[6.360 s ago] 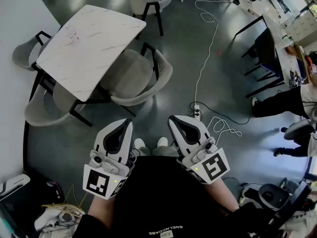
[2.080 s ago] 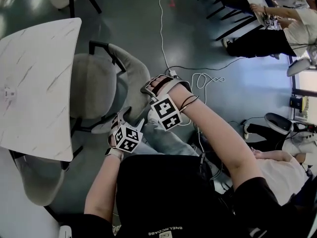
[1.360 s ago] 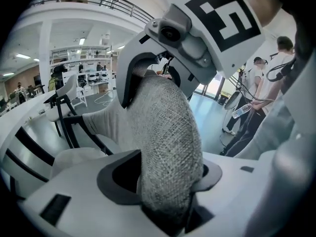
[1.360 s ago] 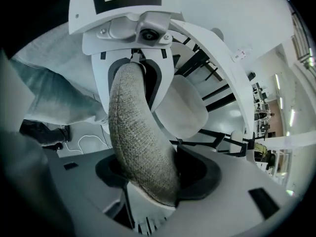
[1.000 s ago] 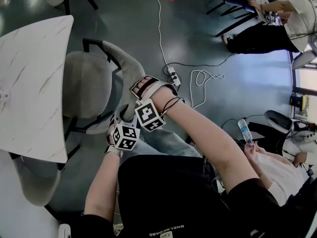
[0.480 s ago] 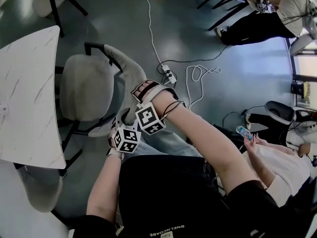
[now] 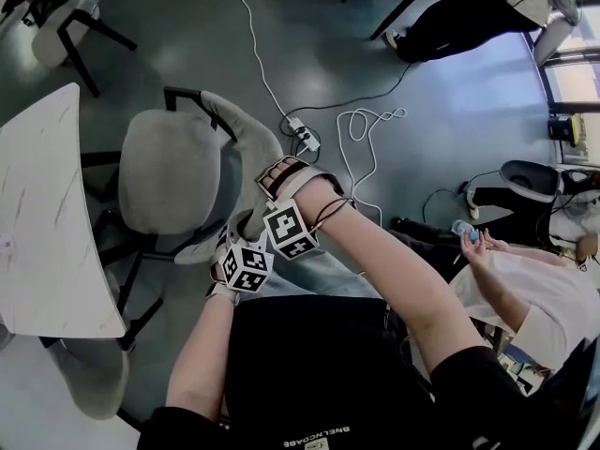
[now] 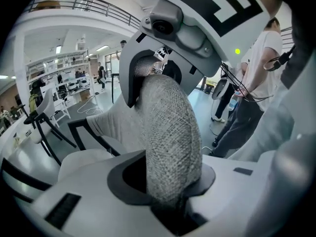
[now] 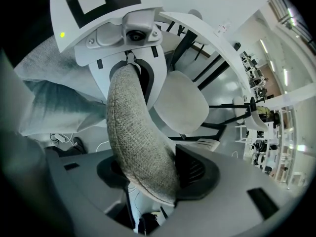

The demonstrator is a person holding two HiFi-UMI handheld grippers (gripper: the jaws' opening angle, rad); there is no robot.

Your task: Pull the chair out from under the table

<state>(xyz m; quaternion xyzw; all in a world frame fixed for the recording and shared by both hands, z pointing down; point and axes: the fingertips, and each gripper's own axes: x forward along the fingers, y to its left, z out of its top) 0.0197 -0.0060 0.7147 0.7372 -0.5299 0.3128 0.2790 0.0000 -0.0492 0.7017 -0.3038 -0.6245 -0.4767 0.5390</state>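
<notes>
The grey upholstered chair (image 7: 169, 172) stands to the right of the white marble table (image 7: 37, 223), its seat out from under the tabletop. Both grippers clamp its curved backrest (image 7: 246, 134) from above. My left gripper (image 7: 244, 228) grips the nearer end of the rim; its jaws have just been closing, and the woven backrest fabric (image 8: 168, 132) fills the gap between them. My right gripper (image 7: 270, 178) holds the rim a little farther along, with the padded edge (image 9: 138, 142) pressed between its wide-set jaws.
A power strip with white cable (image 7: 302, 139) lies on the floor just beyond the chair. Another chair (image 7: 89, 382) sits tucked under the table's near side, one more (image 7: 61, 26) at the far left. A seated person (image 7: 534, 298) is at my right.
The chair has slid rightward away from the table with both grippers on its backrest. More of the seat now shows beyond the tabletop's edge.
</notes>
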